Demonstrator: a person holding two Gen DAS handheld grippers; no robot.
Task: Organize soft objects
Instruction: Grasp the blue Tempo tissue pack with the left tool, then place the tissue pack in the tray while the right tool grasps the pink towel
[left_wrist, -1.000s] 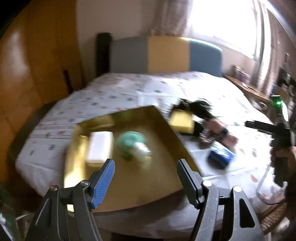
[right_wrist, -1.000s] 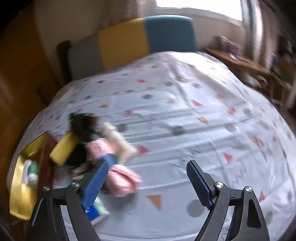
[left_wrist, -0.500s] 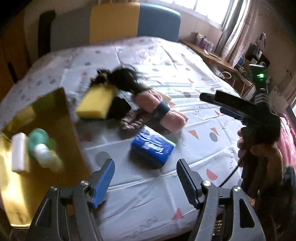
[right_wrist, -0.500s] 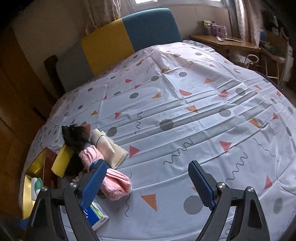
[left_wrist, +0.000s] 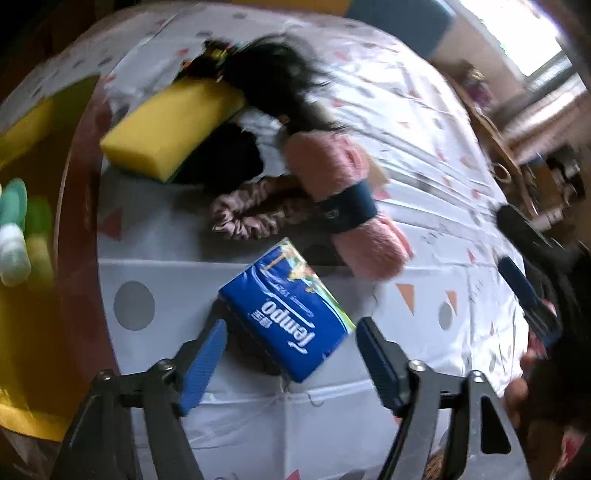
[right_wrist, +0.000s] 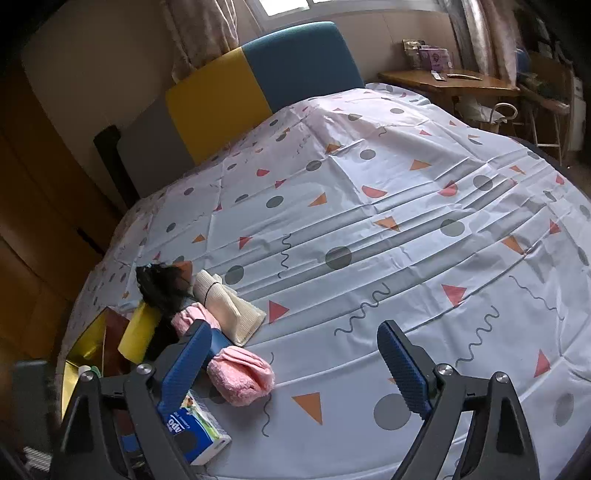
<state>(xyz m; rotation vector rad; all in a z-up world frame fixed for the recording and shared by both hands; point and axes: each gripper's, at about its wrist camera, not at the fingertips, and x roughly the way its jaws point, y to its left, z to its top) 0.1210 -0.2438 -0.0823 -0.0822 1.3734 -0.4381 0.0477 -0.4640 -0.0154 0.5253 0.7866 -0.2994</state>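
- A bed covered in a white sheet printed with grey dots, orange and red triangles and squiggles; a headboard in grey, yellow and blue panels stands at its far end.
- The left gripper has its blue-padded fingers spread wide — they sit on either side of a blue tissue pack lying on the sheet, not touching it as far as can be seen.
- The right gripper is also spread wide and holds nothing; it hangs over a bare part of the sheet, with the soft things off to its left.
- Just beyond the tissue pack lies a fluffy pink roll bound by a dark blue band.
- A pink patterned scrunchie lies touching the roll's left side.
- A yellow sponge rests further back, tilted against a dark bundle; a tuft of black hair-like fibres spreads beside it.
- In the right wrist view a cream ribbed cloth lies just beside the pink roll.
- At the left edge of the bed sits a gold tray — inside it are a white and a green object, too blurred to name.
- A wooden desk stands at the far right of the room.
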